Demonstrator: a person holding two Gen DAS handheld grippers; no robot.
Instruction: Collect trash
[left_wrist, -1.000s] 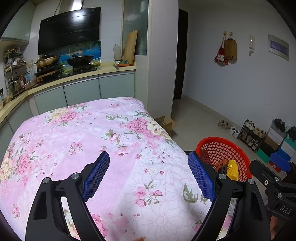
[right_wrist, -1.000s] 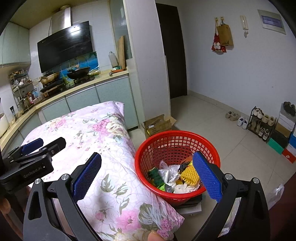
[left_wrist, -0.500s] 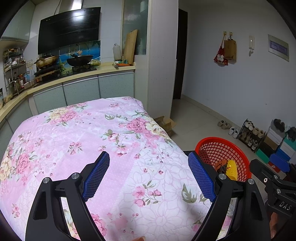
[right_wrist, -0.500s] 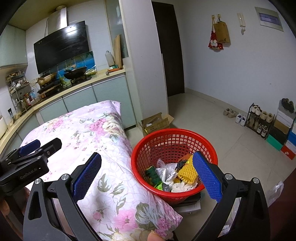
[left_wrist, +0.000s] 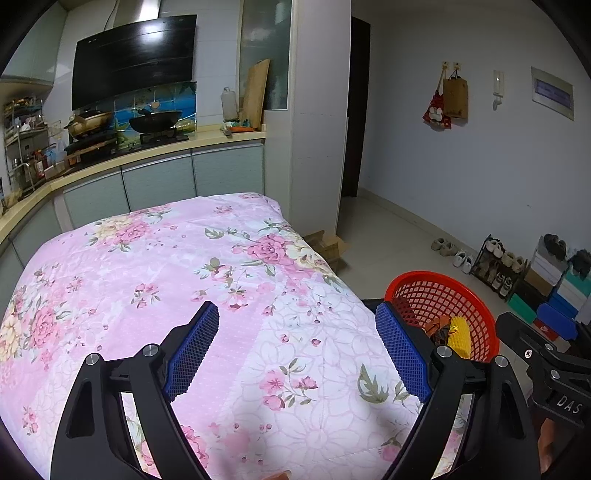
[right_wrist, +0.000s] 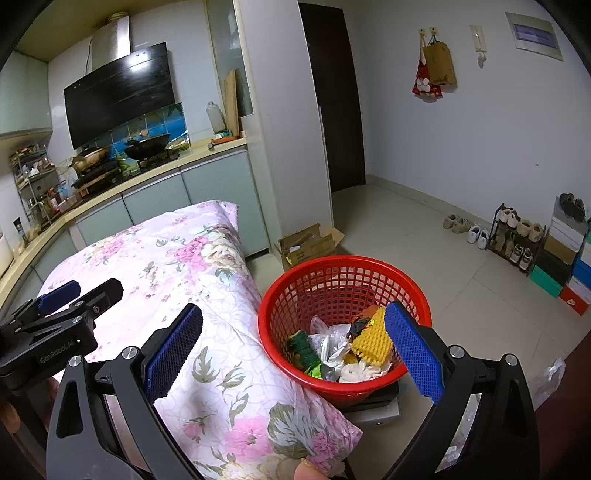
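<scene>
Left tongs (left_wrist: 297, 354) hanging apart and empty over floral quilt (left_wrist: 177, 266), right tongs (right_wrist: 295, 352) gaping empty beside red basket (right_wrist: 343, 264) holding trash (right_wrist: 343, 350).

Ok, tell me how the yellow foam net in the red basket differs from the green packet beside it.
The yellow foam net is pale yellow with an open mesh texture; the green packet is dark green. The net sits toward the right side of the red basket, the packet toward the left. Both lie among the crumpled trash inside.

quilt (left_wrist: 229, 280): bare, open | basket (right_wrist: 343, 280) mouth: open above (trash perhaps half-deep)
</scene>
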